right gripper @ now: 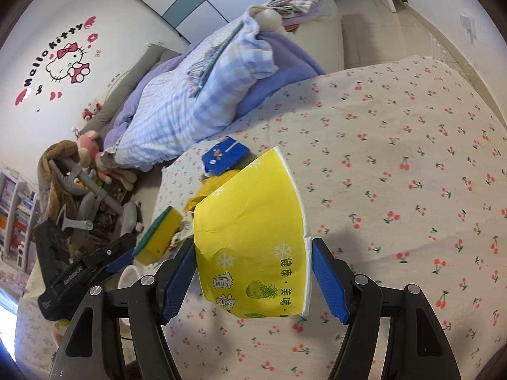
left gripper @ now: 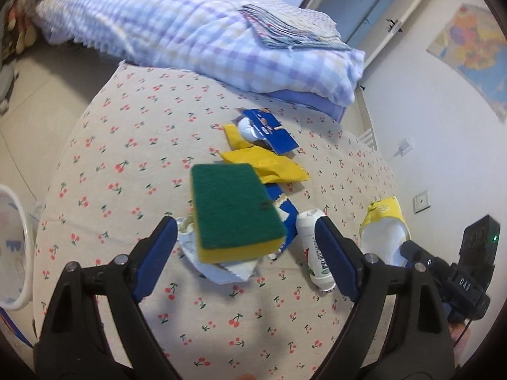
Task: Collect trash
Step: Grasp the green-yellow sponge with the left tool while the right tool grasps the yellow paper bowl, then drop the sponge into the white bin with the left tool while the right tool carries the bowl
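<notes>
The right gripper [right gripper: 252, 264] clamps a crushed yellow paper cup [right gripper: 250, 240] across its width above the bed [right gripper: 412, 158], while the left gripper [left gripper: 245, 255] gapes wide, sponge [left gripper: 234, 209] unpinched just ahead between its fingers.

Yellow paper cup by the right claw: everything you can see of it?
The yellow paper cup is crushed and creased, with a white rolled rim, white snowflakes, a pineapple picture and green Chinese lettering. It lies tilted on its side between the blue pads of the right claw, which press its base and rim. The left wrist view shows its white inside. Whether it touches the cherry-print sheet is unclear.
</notes>
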### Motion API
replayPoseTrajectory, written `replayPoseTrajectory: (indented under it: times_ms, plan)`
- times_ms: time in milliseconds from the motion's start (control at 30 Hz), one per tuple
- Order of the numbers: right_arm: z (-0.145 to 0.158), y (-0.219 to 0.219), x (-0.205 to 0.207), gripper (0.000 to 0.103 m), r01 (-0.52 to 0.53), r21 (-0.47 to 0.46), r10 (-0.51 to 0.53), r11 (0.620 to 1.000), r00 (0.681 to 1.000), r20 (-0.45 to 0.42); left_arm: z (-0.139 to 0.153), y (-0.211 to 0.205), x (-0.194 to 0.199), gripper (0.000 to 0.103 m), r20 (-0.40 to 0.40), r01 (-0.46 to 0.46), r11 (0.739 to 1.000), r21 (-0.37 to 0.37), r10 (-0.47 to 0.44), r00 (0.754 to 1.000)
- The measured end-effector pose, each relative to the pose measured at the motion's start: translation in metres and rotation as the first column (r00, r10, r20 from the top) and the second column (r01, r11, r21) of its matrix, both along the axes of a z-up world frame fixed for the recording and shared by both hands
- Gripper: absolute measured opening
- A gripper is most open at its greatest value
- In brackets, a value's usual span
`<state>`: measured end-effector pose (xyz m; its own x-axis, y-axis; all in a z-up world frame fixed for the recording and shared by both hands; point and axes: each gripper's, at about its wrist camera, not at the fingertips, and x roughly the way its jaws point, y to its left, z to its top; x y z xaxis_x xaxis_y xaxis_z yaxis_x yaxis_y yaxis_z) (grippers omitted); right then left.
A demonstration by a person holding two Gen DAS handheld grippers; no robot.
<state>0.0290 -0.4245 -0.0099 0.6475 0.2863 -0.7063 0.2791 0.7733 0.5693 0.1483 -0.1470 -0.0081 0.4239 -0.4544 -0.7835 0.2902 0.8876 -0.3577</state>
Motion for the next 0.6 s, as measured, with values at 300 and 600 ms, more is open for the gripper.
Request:
replayPoseTrajectory:
  times_ms: [300,600]
  plan:
    - [-0.006,-0.004,0.0,0.073,0.007,-0.006,-0.008,1.0,1.0,-0.02,-0.013,-0.012,0.004,0.067,0.007,-0.008,0.994,0.113,0.008,1.0]
    - [-0.003,-0.002,-0.002,0.073,0.008,-0.018,-0.008,1.0,1.0,-0.021,-0.003,-0.006,-0.002,0.056,0.068,-0.015,0.994,0.112,0.007,0.998]
